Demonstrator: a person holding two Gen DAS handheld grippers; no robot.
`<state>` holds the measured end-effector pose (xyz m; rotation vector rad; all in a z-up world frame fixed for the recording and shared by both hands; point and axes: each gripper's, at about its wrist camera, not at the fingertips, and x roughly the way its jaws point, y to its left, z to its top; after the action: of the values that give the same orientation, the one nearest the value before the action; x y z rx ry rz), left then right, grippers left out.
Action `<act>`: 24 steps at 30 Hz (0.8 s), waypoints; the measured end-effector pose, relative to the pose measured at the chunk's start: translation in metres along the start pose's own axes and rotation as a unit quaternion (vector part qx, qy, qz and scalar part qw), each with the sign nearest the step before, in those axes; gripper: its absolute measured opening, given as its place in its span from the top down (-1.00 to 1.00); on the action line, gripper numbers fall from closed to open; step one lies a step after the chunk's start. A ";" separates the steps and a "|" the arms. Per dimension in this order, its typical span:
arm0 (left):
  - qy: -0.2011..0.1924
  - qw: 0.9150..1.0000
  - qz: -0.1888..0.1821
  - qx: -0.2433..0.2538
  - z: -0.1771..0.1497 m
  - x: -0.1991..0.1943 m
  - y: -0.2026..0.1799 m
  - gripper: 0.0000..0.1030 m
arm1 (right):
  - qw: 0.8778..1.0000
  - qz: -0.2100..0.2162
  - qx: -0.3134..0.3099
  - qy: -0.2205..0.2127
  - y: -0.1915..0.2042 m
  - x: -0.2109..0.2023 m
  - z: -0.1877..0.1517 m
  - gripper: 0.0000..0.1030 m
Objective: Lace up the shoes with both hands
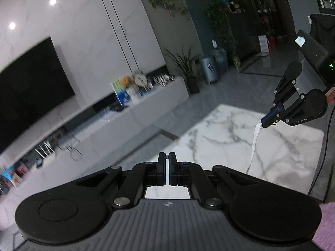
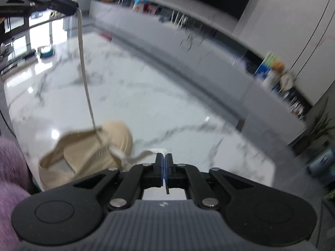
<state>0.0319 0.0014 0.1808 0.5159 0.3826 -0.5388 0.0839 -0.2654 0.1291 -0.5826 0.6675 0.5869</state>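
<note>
Shoe, a beige soft-sided low one with a rounded toe, lies on the glossy white grey-veined marble desk, below and left of the right tool. A flat cream lace rises taut from it to the left tool, clenched on its end. The right tool pinches the other frayed lace end between blue ribbed pads. A fuzzy pink sleeve shows beside it.

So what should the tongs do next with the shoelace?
Probably pull both ends up and apart to snug the lacing. Left tongs and right tongs each pinch a shoelace end, and the strands run down to the beige shoe on the marble table.
</note>
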 end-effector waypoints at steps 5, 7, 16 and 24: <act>-0.036 0.999 0.016 0.002 0.034 -0.037 -0.008 0.99 | 0.997 -0.044 -0.011 -0.057 0.007 -0.059 0.033 0.96; -0.052 0.998 0.020 0.005 0.046 -0.051 -0.011 0.99 | 0.995 -0.061 -0.018 -0.081 0.011 -0.085 0.047 0.96; -0.102 0.995 0.022 0.003 0.100 -0.095 -0.027 0.99 | 0.981 -0.090 -0.031 -0.167 0.029 -0.181 0.103 0.96; -0.117 0.993 0.020 0.014 0.117 -0.114 -0.045 0.99 | 0.974 -0.099 -0.047 -0.200 0.052 -0.223 0.126 0.96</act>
<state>-0.0599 -0.0523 0.3124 0.4795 0.1405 -0.5608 -0.0436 -0.2154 0.3515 -0.5888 0.2002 0.5292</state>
